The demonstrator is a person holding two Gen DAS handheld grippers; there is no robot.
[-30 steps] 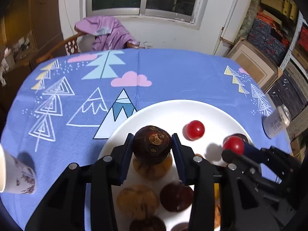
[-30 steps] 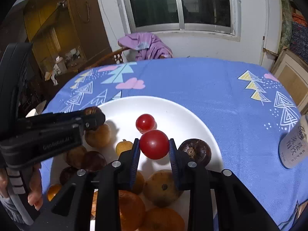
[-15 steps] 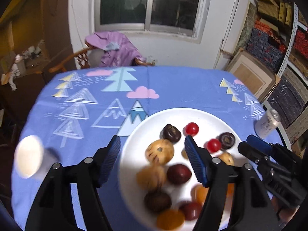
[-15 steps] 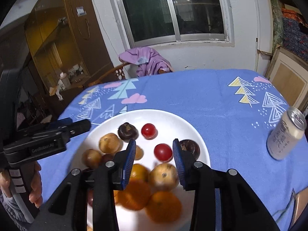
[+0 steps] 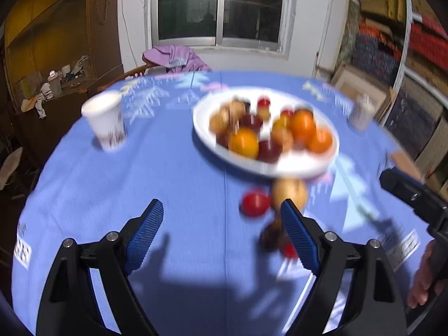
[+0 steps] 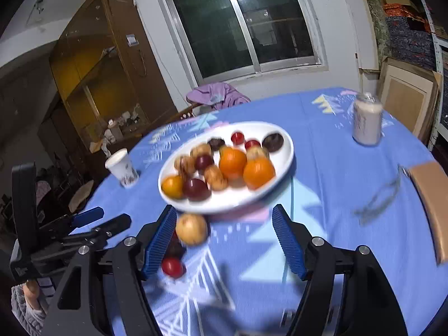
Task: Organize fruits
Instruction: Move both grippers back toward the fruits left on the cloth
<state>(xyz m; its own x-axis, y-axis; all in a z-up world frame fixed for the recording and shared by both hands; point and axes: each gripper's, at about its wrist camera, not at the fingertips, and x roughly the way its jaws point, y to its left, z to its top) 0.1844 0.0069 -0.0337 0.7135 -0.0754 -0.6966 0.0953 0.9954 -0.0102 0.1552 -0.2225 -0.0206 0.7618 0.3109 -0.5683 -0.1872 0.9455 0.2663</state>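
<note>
Now both empty, spread grippers face loose fruit: the tan fruit [image 6: 192, 229] lies just inside the right gripper's [image 6: 224, 240] left pad, nearer than the left gripper [image 5: 221, 236]

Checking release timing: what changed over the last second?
Both grippers let go and pulled back from the plate. The left gripper dropped its dark fruit, the right gripper its red tomato; both left on the plate, jaws just opened, empty. Cup, can and loose fruit on the cloth stayed.
</note>
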